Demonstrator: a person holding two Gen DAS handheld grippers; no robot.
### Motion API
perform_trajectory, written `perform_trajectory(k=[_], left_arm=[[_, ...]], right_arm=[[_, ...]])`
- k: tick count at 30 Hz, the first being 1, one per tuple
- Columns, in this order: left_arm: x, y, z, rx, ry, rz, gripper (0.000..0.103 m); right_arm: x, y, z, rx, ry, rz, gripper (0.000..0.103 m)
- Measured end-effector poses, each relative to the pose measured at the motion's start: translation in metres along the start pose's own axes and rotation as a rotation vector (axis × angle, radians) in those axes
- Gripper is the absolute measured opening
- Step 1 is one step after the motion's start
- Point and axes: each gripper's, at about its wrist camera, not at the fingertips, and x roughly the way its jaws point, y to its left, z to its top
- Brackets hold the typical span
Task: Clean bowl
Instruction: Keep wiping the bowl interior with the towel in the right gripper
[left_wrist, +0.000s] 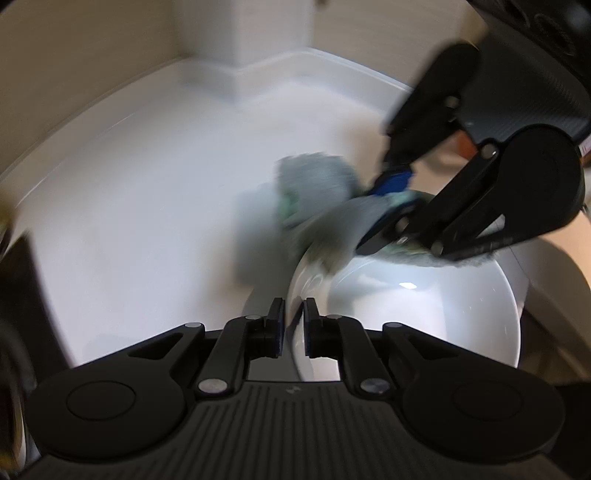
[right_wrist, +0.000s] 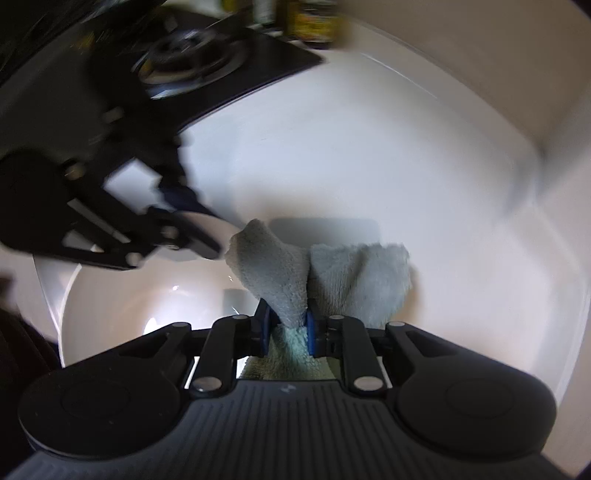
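A white bowl (left_wrist: 406, 314) is held tilted over a white countertop. In the left wrist view my left gripper (left_wrist: 294, 325) is shut on the bowl's near rim, one pad inside and one outside. My right gripper (left_wrist: 388, 206) comes in from the upper right, shut on a grey-green cloth (left_wrist: 317, 184) at the bowl's far rim. The right wrist view shows the right gripper (right_wrist: 288, 328) pinching the bunched cloth (right_wrist: 273, 266), which fans out ahead of the pads. There the bowl (right_wrist: 147, 295) lies lower left, with the blurred left gripper (right_wrist: 208, 229) on its rim.
The white countertop (left_wrist: 147, 184) has a raised back edge (left_wrist: 258, 70) against a beige wall. A black stove top with a burner (right_wrist: 192, 48) lies to the upper left in the right wrist view. Yellow-labelled jars (right_wrist: 314, 22) stand behind it.
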Motion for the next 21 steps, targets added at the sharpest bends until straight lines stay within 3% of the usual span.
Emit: perform_trajectory(k=[3, 6, 11, 14, 18, 21], left_arm=[[-0.007, -0.001, -0.013, -0.047, -0.024, 0.009, 0.010], [-0.008, 0.000, -0.015, -0.025, -0.032, -0.014, 0.005], [0.000, -0.005, -0.003, 0.174, 0.003, -0.069, 0.005], [0.000, -0.008, 0.005, 0.272, 0.021, -0.062, 0.006], [-0.010, -0.010, 0.000, 0.297, 0.025, -0.063, 0.006], [-0.023, -0.004, -0.011, 0.200, 0.013, -0.029, 0.007]], right_arm=[[-0.004, -0.010, -0.012, 0.123, -0.004, 0.017, 0.014], [-0.006, -0.010, -0.026, 0.144, 0.045, 0.041, 0.014], [-0.001, -0.003, -0.023, 0.034, 0.166, 0.101, 0.016], [0.003, 0.004, -0.012, -0.058, 0.192, 0.045, 0.016], [0.013, 0.022, 0.010, -0.170, 0.151, -0.075, 0.017], [0.013, 0.024, 0.013, -0.164, 0.096, -0.074, 0.018]])
